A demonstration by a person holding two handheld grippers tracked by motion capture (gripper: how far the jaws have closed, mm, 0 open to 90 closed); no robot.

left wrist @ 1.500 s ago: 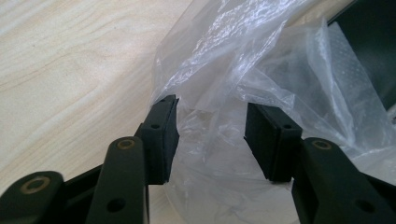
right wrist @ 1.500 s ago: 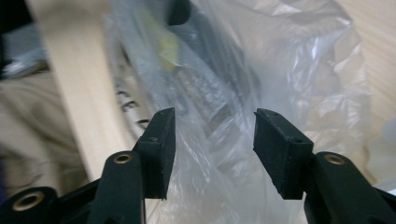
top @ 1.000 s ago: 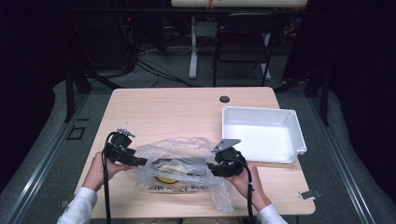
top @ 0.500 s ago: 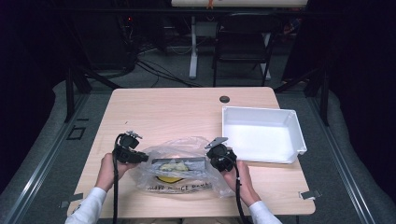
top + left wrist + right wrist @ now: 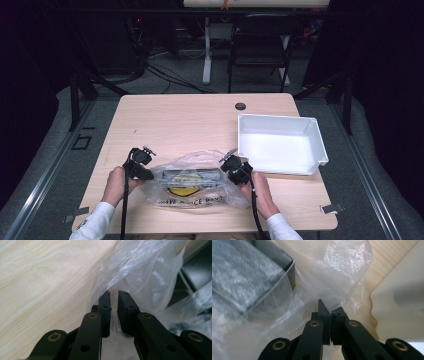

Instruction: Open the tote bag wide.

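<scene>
A light wooden table (image 5: 200, 125) is seen from above, with a person's two hands coming in from the near edge. Near the middle of the near side lies a crumpled clear plastic bag (image 5: 192, 182) with a dark grey box-shaped object (image 5: 192, 176) and a yellow-and-black printed label (image 5: 182, 192) showing through it.

The left gripper (image 5: 145, 172) meets the bag's left edge. In the left gripper view, its black jaws stand a narrow gap apart, with a fold of the clear film running between them; I cannot tell whether they actually pinch it.

The right gripper (image 5: 234, 167) meets the bag's right edge. In the right gripper view, its jaws are pressed together on a pleat of the plastic, with the grey box lying just beyond inside the bag.

A white rectangular plastic bin (image 5: 280, 145) sits on the table's right side, just beside the bag. A small round black grommet (image 5: 240, 106) sits near the table's far edge.
</scene>
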